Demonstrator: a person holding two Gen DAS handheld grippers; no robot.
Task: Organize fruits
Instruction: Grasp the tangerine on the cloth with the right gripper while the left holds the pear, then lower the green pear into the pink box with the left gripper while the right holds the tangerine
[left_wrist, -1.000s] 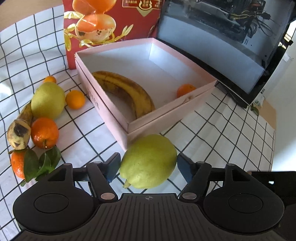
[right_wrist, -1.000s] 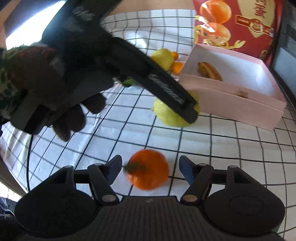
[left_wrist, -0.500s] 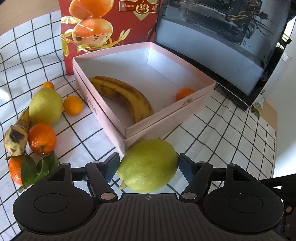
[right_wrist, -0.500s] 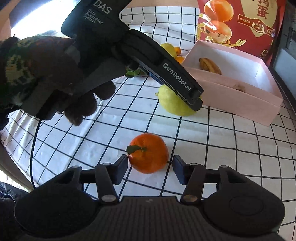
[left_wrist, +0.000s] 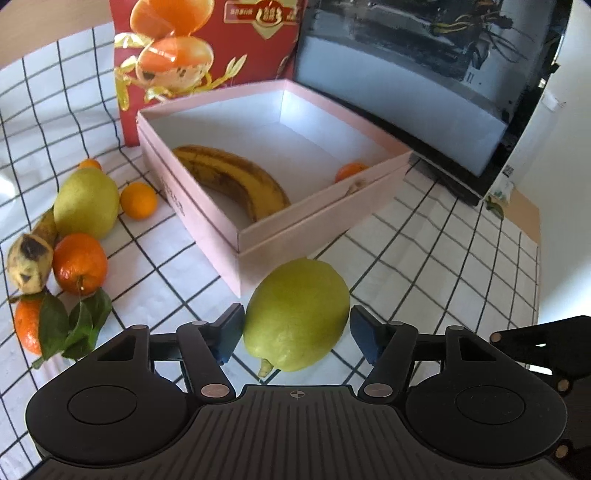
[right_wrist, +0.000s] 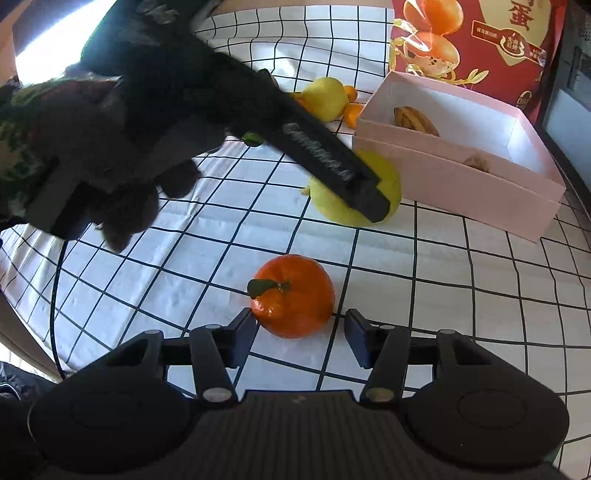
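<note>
— Where do we have the left tool (left_wrist: 295, 328)?
— Around the green pear (left_wrist: 297, 314) on the bench (left_wrist: 424, 266), just before the pink box (left_wrist: 314, 225); its left pad touches, its right stands apart.
— And our right tool (right_wrist: 300, 334)?
— Its jaws have just been closing around the tangerine (right_wrist: 293, 295), left pad touching, right pad a sliver off.

The left hand-held gripper (left_wrist: 296, 334) has a big yellow-green pear (left_wrist: 296, 314) sitting between its blue pads; the left pad looks to be touching it, the right one shows a small gap. Just past it is the pink box (left_wrist: 314, 229) with a spotty banana (left_wrist: 236, 177) and a small orange (left_wrist: 349, 171) inside. Off left on the checked cloth (left_wrist: 424, 258): another pear (left_wrist: 85, 201) and some tangerines (left_wrist: 79, 264).
</note>
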